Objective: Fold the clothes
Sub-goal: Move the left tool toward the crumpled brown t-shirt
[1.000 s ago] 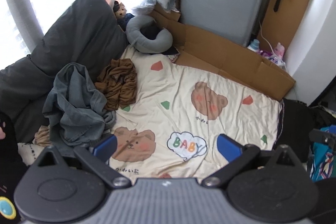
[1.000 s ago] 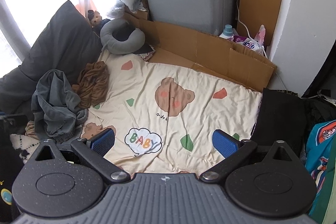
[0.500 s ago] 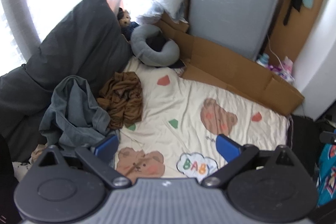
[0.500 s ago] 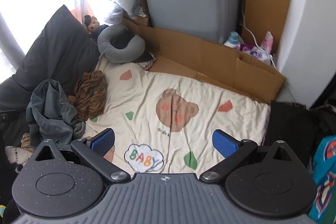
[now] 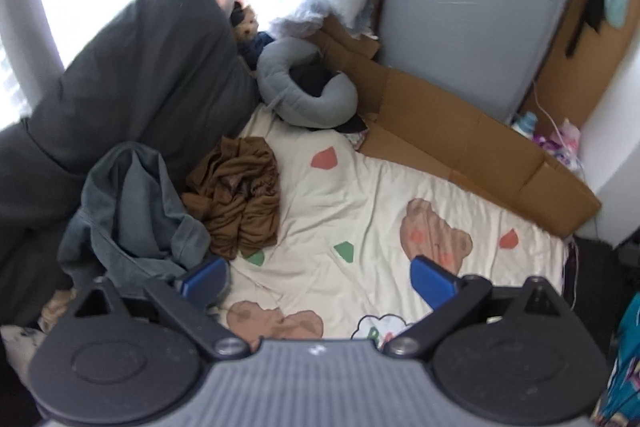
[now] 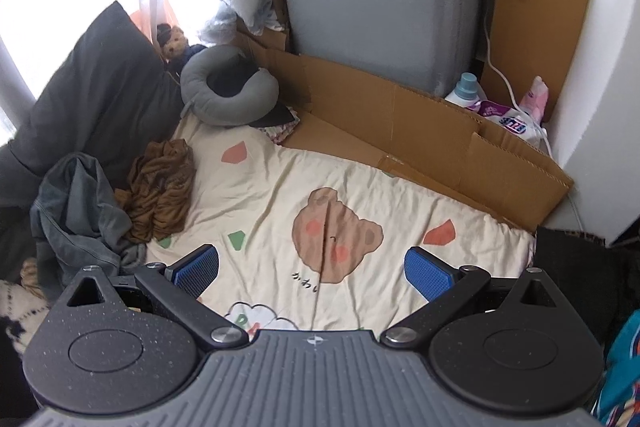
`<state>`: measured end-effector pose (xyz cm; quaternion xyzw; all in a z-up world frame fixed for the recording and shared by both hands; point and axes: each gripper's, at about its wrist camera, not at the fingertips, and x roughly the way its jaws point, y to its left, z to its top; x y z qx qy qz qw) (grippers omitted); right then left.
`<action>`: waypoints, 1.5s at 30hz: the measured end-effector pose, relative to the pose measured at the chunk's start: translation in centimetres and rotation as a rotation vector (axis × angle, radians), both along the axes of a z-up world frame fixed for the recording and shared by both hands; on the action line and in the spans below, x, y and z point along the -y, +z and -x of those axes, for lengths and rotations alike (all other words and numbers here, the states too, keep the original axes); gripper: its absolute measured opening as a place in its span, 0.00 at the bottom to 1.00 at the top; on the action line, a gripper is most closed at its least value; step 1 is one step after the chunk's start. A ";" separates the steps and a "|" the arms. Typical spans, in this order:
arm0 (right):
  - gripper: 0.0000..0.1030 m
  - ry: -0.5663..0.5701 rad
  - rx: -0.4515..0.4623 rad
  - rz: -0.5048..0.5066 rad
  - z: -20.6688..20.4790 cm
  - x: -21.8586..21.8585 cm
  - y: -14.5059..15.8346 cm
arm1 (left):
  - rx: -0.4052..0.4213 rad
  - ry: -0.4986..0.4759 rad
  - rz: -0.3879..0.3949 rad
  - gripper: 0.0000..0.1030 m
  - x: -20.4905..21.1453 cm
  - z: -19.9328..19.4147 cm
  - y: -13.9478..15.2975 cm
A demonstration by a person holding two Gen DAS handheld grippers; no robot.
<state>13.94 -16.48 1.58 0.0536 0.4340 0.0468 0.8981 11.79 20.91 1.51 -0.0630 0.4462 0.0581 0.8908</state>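
The middle of the cream blanket (image 6: 280, 203) lies bare. Crumpled grey garment (image 6: 76, 211) and brown garment (image 6: 160, 187) crowd its left edge; cardboard (image 6: 400, 123) walls the far side.

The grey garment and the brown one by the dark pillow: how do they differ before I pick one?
The grey garment is the bigger heap, piled high against the dark pillow; the brown garment is smaller and lies lower. The grey one sits nearer the left tool, almost at its left pad; the brown one lies farther in, on the cream blanket. Both are crumpled, unfolded and touching each other.
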 end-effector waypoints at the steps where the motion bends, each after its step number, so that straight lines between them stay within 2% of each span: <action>1: 0.99 0.003 -0.002 0.003 -0.5 0.1 -0.5 | -0.003 0.007 -0.004 0.97 -0.4 -0.4 -0.4; 10: 0.99 0.021 -0.015 -0.007 -4.5 1.1 -5.0 | 0.029 0.064 -0.038 0.96 -2.4 -3.7 -3.9; 18: 0.99 0.079 0.017 -0.017 -6.9 1.1 -8.6 | 0.086 0.138 -0.022 0.94 -4.1 -6.3 -7.0; 25: 0.97 0.107 0.020 -0.023 -8.0 1.6 -12.3 | 0.104 0.167 -0.024 0.88 -5.6 -8.2 -11.5; 27: 0.97 0.103 0.010 0.004 -8.5 1.6 -13.5 | 0.111 0.165 -0.023 0.88 -5.8 -8.6 -12.8; 40: 0.97 0.077 0.006 -0.035 -9.0 2.5 -20.4 | 0.060 0.210 -0.021 0.80 -7.4 -9.9 -22.0; 45: 0.97 0.102 0.019 0.007 -8.9 1.9 -22.1 | 0.060 0.219 -0.015 0.77 -7.8 -10.8 -25.5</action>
